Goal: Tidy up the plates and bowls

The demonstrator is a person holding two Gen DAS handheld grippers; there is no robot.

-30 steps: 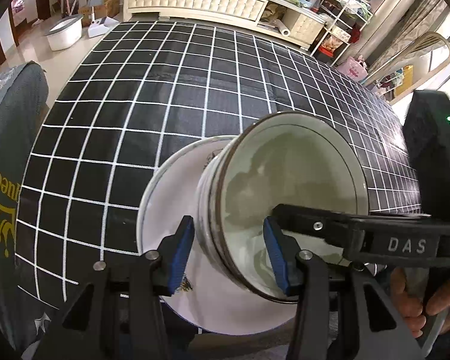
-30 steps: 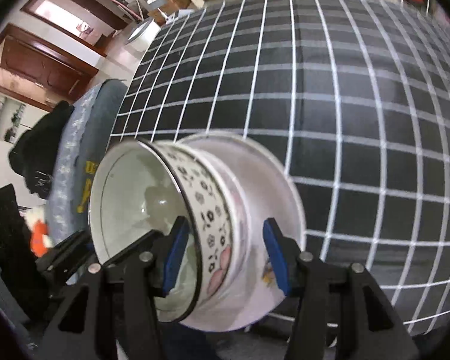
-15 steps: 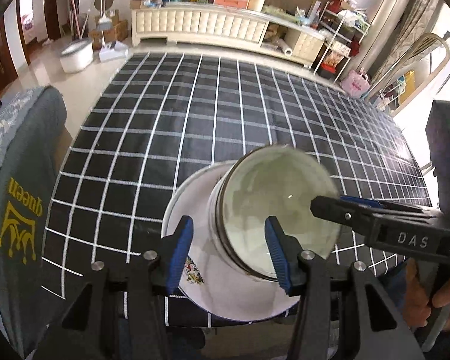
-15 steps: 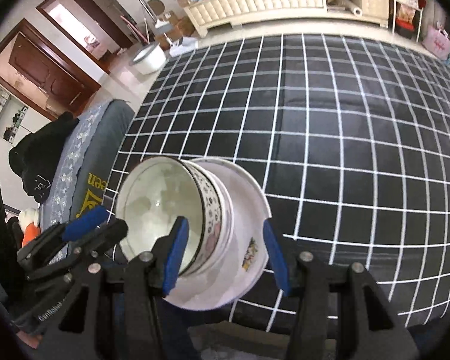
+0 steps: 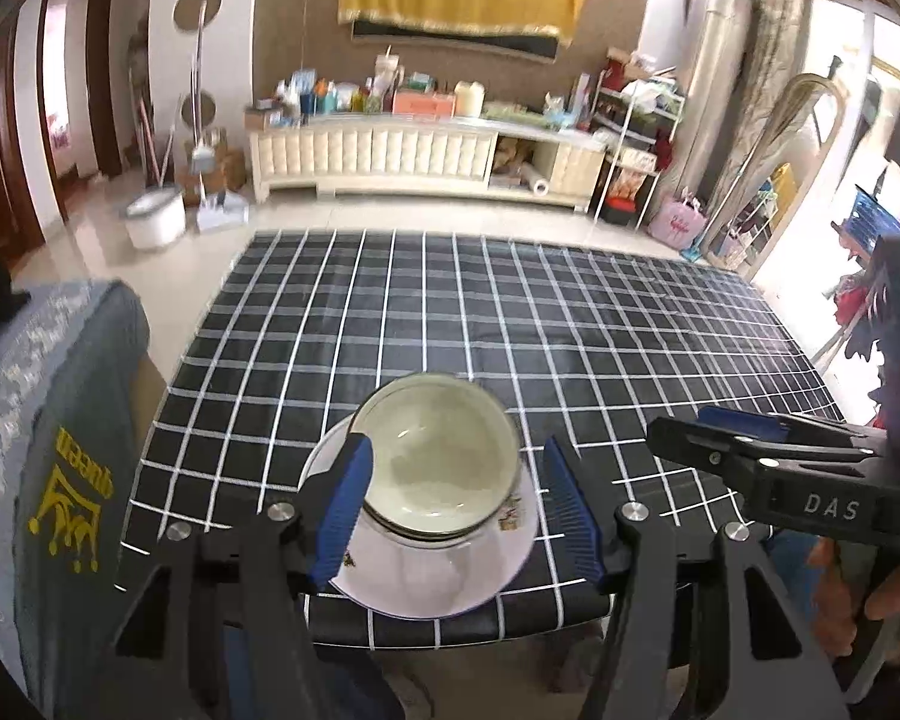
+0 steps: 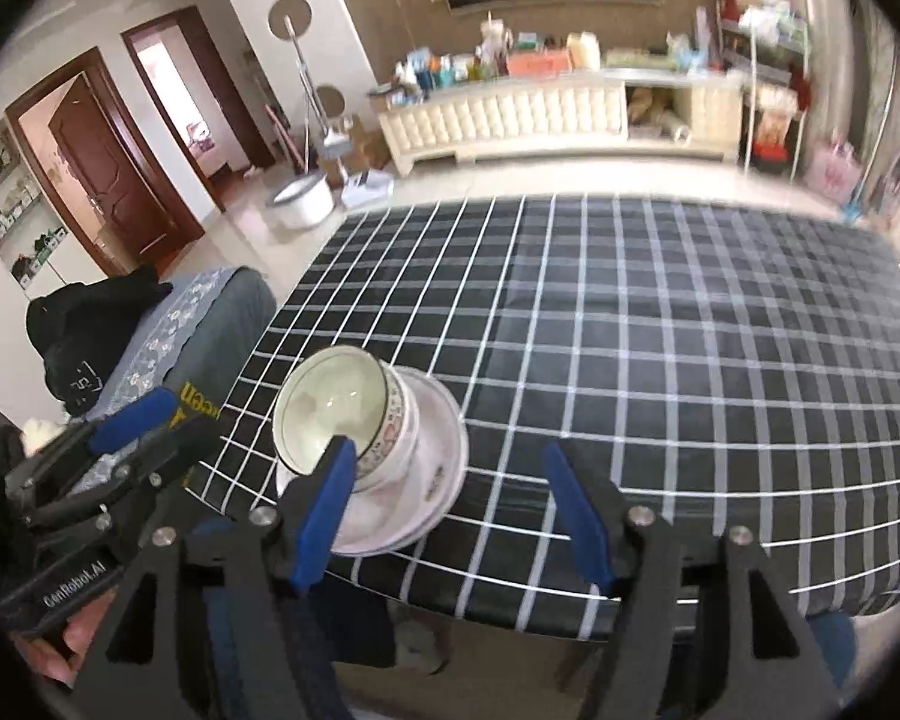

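The stacked floral bowls (image 5: pixel 441 468) sit nested on the white plate (image 5: pixel 432 576) at the table's (image 5: pixel 570 330) near edge, one compact pile. Both the left gripper (image 5: pixel 456 510) and right gripper (image 6: pixel 450 510) hang clear above, fingers opening, nothing between them.

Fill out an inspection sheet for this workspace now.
Surface: table under a black checked cloth, bare beyond the stack.
Job's things: bowls nested on a plate near the front edge.
Clutter: nothing seen on the table.
Grippers: left gripper and right gripper both opening, nothing gripped, above the stack.
Cables: nothing seen.
Surroundings: grey chair cover on the left, cabinet behind, basin on the floor.
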